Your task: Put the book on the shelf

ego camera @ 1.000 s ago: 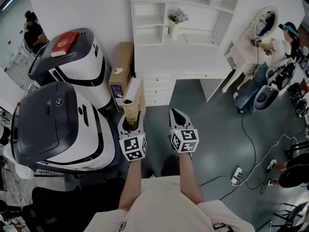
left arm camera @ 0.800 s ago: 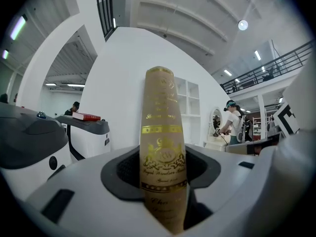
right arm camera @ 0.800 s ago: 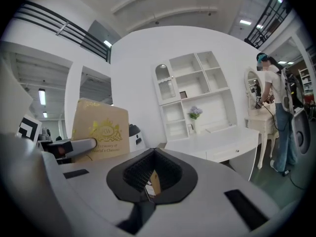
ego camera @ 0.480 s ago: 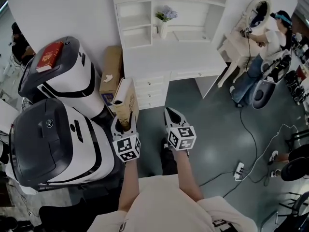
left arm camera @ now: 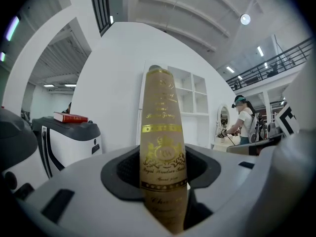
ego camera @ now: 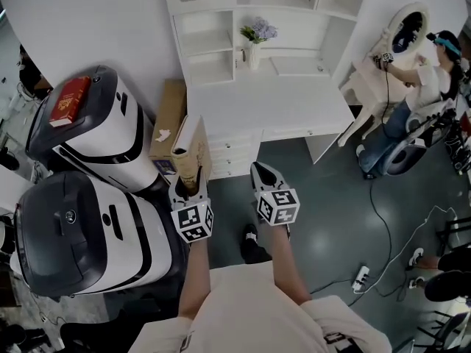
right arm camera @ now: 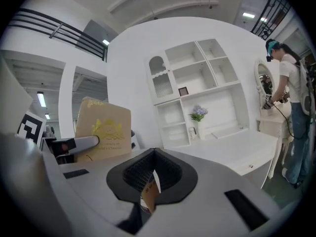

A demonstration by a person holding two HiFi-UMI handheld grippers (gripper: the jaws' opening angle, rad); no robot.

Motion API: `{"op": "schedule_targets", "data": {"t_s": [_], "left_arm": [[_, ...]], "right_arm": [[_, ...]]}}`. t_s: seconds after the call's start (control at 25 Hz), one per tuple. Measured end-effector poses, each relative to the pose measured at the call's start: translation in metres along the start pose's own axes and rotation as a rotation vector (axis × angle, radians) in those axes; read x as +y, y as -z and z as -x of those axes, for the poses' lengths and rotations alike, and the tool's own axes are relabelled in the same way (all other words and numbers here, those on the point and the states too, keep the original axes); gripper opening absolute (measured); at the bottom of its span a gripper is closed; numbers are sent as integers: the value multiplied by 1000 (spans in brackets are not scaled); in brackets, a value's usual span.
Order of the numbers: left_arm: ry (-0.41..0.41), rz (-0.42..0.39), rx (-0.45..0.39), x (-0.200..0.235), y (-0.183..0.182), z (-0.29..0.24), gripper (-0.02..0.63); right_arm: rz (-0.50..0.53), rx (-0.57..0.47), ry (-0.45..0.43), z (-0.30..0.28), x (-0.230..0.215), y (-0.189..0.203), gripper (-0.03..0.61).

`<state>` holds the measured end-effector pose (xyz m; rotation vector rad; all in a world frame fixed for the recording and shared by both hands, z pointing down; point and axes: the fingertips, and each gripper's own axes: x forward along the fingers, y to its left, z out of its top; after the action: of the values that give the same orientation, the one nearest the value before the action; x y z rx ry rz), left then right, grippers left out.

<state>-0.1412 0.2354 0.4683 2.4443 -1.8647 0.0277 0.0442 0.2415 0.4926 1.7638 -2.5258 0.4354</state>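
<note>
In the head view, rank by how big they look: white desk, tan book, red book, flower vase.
1. White desk
2. Tan book, though it is nearer the camera, which flatters it
3. Red book and flower vase, too alike to rank

At left we see a nearer machine (ego camera: 88, 234) and a farther machine (ego camera: 110, 127), both white with dark lids; a red book (ego camera: 68, 101) lies on the farther. A cardboard box (ego camera: 168, 127) stands beside it. Top centre, a vase of flowers (ego camera: 255, 39). At right, a person (ego camera: 434, 65) faces a round mirror (ego camera: 407, 31).

Grey floor (ego camera: 324, 197), white wall (ego camera: 96, 20), white desk (ego camera: 272, 105) with drawers (ego camera: 235, 153)
</note>
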Motion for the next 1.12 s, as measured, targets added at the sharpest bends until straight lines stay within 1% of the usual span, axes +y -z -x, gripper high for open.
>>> {"op": "schedule_targets", "data": {"t_s": [0.24,0.44,0.56,0.72,0.84,0.88,0.92,1.0,1.04,1.12], "left_arm": [[-36,-8,2,-10,-8,-68,218],[-75,1,12,-20,-7,-107,219],[-92,-7,21,-26,-4,-121,219],[-113,-11,46,-25,5,-139,219],[-120,9,56,-21,10,-153,218],[-122,16,55,-21,12,-159,218],[-124,22,54,-21,15,-164,219],[-127,36,56,-19,22,-175,218],[-129,42,57,-17,25,-182,219],[-130,50,58,-13,29,-199,218]], "right_arm": [[-4,-5,-29,-49,-48,-26,26],[-5,8,-47,-77,-87,-38,26],[-17,16,-42,-87,-110,-38,26],[46,73,-23,-102,-127,-24,26],[17,85,-41,-114,-129,-18,26],[32,94,-40,-119,-131,-16,26],[77,111,-34,-123,-133,-15,26],[199,148,-21,-133,-136,-12,26],[238,157,-21,-139,-137,-12,26],[254,151,-27,-152,-141,-16,26]]}}
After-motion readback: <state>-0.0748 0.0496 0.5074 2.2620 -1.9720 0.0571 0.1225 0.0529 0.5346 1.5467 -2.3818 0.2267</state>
